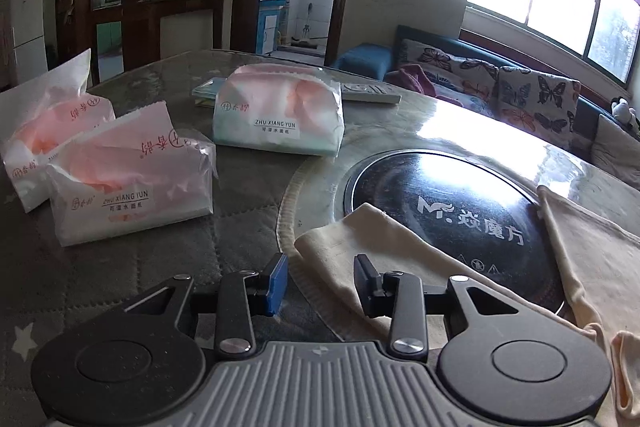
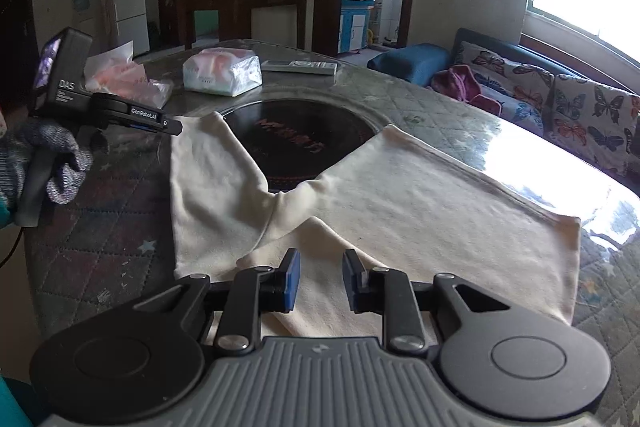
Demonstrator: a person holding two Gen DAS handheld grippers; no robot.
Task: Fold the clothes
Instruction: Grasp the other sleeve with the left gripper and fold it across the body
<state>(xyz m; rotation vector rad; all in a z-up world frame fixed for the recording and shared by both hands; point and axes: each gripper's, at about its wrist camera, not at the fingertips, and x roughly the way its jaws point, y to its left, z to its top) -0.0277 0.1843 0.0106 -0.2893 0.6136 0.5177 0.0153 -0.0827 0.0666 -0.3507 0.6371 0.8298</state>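
Daylight from a wide window falls across a round table (image 2: pixel 120 247) covered in grey quilted cloth, in a lived-in room with a butterfly-print sofa (image 2: pixel 560 95) at the far right. Nearest, the right gripper (image 2: pixel 320 285) hovers with its blue-padded jaws slightly apart and nothing between them, just over a folded-in flap of the cream cotton garment (image 2: pixel 400 203). That garment lies spread flat ahead of it, probably smoothed out so it can be folded, with one sleeve reaching left and part of it draped over a black round glass hob (image 2: pixel 304 131) set into the table. To the left, the left gripper (image 1: pixel 320 285), held by a grey-gloved hand (image 2: pixel 48 163), stands empty with jaws parted above that sleeve's end. Beyond lie three soft tissue packs (image 1: pixel 132 187), pushed aside, likely to leave folding room, and one white remote control (image 2: pixel 300 67).
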